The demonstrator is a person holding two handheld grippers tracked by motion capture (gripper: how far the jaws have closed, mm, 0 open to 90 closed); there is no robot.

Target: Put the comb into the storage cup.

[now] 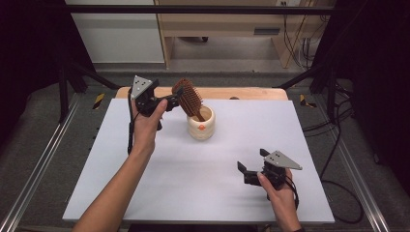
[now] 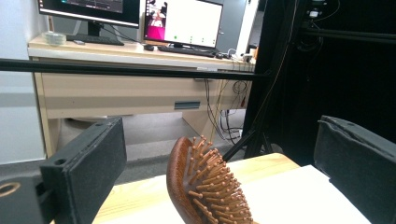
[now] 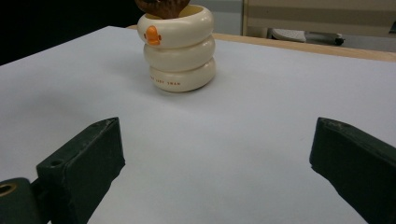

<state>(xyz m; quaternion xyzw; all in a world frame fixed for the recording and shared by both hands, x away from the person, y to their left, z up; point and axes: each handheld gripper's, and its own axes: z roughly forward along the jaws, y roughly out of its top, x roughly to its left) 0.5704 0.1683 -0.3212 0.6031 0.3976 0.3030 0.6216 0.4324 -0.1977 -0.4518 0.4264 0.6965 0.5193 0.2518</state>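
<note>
A brown wooden hairbrush (image 1: 187,96) stands handle-down in a cream ringed cup (image 1: 200,126) with an orange duck beak, at the back middle of the white mat. My left gripper (image 1: 173,100) is held up beside the brush head, open. In the left gripper view the bristled brush head (image 2: 205,186) sits low between the wide-apart jaws of my left gripper (image 2: 217,140), touching neither. My right gripper (image 1: 251,162) rests open near the front right of the mat. In the right gripper view the cup (image 3: 180,51) stands well ahead of my right gripper (image 3: 215,135), with the brush (image 3: 161,7) at its rim.
The white mat (image 1: 193,179) covers a wooden table whose far edge (image 1: 241,93) shows behind the cup. Metal frame rails and cables run along both sides. A desk with monitors (image 2: 182,23) stands beyond the table.
</note>
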